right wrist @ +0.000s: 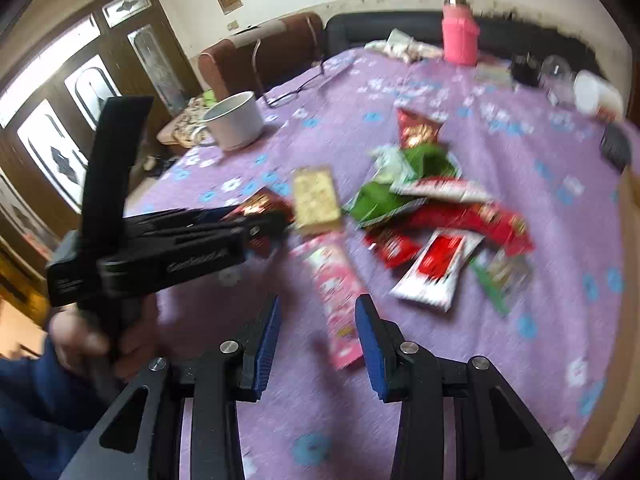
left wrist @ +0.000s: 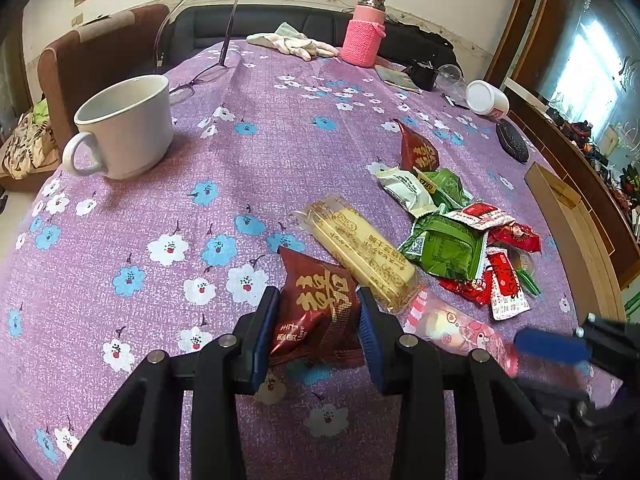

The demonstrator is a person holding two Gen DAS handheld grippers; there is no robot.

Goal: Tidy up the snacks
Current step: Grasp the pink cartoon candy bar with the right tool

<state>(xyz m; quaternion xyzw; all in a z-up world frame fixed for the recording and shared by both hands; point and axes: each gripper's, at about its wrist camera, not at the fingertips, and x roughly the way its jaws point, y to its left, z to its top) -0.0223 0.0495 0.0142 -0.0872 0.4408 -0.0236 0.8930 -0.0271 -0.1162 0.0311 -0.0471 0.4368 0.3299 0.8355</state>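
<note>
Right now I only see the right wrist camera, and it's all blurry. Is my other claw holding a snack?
Observer: Yes. The left claw is shut on a dark red packet with gold writing.
Operator: What's the yellow blob beside it?
Observer: A long yellow biscuit pack in clear wrap, lying flat just right of the red packet.
Operator: And the pink thing in front of my claw?
Observer: A pink packet with a cartoon character printed on it, lying flat on the tablecloth.
</note>
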